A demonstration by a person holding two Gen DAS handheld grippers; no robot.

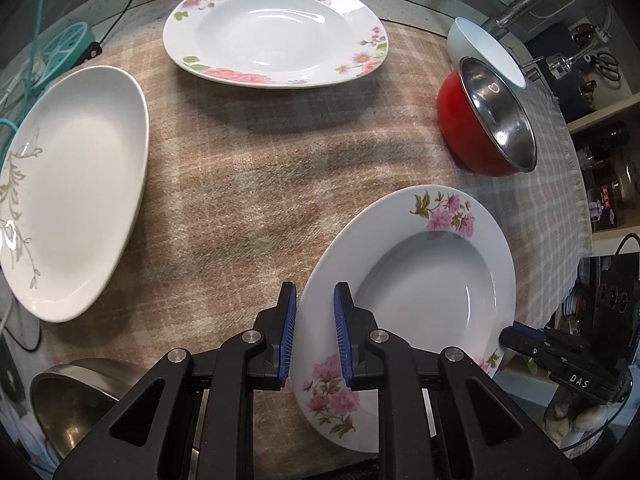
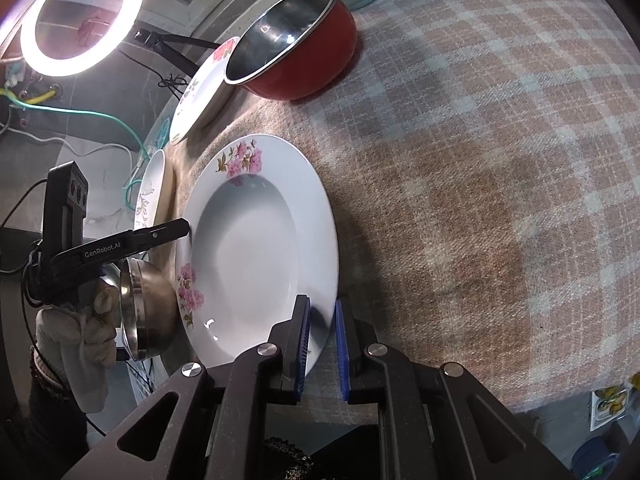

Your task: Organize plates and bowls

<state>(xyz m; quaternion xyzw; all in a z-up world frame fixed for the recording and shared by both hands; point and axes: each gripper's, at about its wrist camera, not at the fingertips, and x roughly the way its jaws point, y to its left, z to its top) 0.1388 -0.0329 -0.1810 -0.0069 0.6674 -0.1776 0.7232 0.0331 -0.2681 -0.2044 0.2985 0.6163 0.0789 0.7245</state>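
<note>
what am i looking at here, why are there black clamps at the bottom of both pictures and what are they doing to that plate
No robot arm here: a person holds a hand-held gripper in each hand, each with a fisheye camera looking along its two blue-padded fingers. One picture is from the left hand-held gripper, the other from the right hand-held gripper. Both are shut on opposite rim edges of the same pink-flowered plate; each camera also catches the other gripper at the plate's far edge, and the right view shows the person's gloved hand.

On the checked cloth also lie a rose-rimmed plate, a white oval plate, a red bowl with a pale bowl behind it, and a steel bowl.
</note>
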